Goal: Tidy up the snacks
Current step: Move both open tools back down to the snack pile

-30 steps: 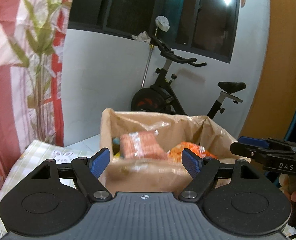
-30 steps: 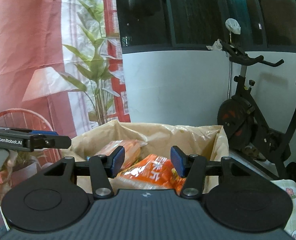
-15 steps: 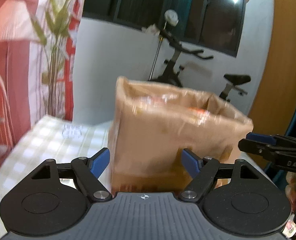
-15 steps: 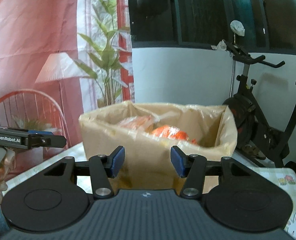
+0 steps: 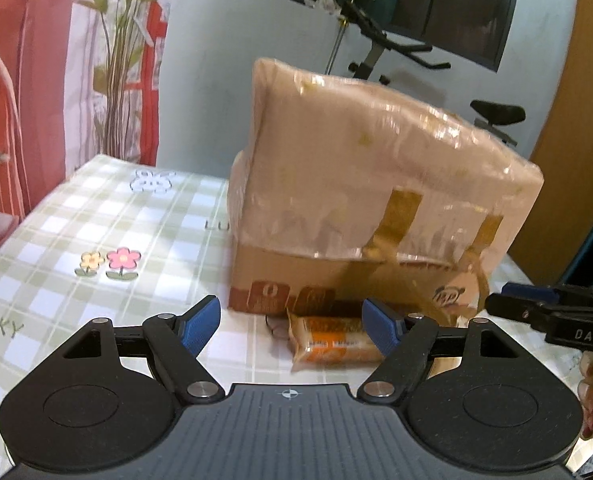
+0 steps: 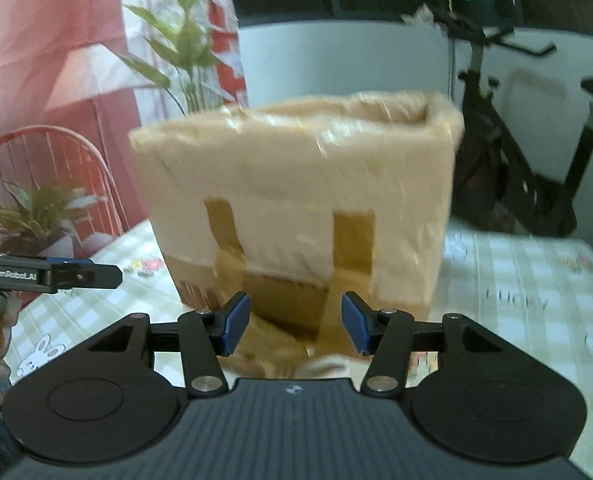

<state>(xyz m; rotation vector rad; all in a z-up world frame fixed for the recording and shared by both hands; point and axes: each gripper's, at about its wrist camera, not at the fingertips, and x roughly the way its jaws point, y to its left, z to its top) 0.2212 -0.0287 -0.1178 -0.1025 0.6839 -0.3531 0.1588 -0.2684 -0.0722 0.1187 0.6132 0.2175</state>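
Note:
A cardboard box (image 5: 376,208) lined with a tan plastic bag stands on the checked tablecloth; it also fills the right wrist view (image 6: 296,208). An orange wrapped snack (image 5: 332,338) lies on the cloth in front of the box's base. My left gripper (image 5: 292,324) is open and empty, low over the table, with the snack between its blue pads. My right gripper (image 6: 294,326) is open and empty, close to the box's front; a blurred pale wrapper (image 6: 324,366) lies just below it. The right gripper shows at the left view's right edge (image 5: 552,312).
The green-checked tablecloth (image 5: 96,232) spreads to the left of the box. An exercise bike (image 6: 528,168) stands behind the table to the right. A red curtain with a plant print (image 5: 56,60) hangs at the left. The other gripper's finger (image 6: 48,274) shows at left.
Both grippers have dropped from above the box's open top to table height in front of it. The snacks inside are out of sight; the snack on the cloth has come into view.

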